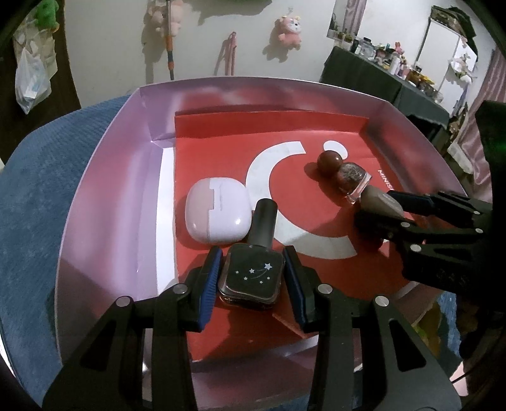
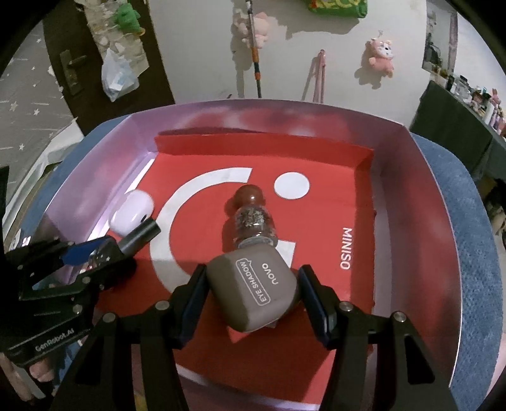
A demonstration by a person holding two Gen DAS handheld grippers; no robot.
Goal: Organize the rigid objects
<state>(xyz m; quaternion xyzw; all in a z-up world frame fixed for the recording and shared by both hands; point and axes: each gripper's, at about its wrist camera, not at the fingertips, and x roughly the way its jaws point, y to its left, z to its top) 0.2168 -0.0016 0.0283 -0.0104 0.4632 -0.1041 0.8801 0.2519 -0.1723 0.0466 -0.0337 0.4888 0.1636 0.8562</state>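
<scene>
A shallow lilac box (image 1: 104,202) with a red Miniso liner (image 1: 227,148) holds the objects. My left gripper (image 1: 251,278) stands open around a black nail polish bottle with stars (image 1: 251,276); a gap shows on each side. A white-pink earbud case (image 1: 215,215) lies just beyond it. My right gripper (image 2: 249,294) is open around a brown Novo eye shadow case (image 2: 253,291), pads close but apart from it. A glitter bottle with a brown round cap (image 2: 253,218) lies touching the case's far end.
The box (image 2: 442,240) rests on a blue textured cushion (image 1: 28,221). The box walls rise on all sides. Behind is a white wall with plush toys (image 1: 289,30) and a cluttered dark table (image 1: 395,76) at the right.
</scene>
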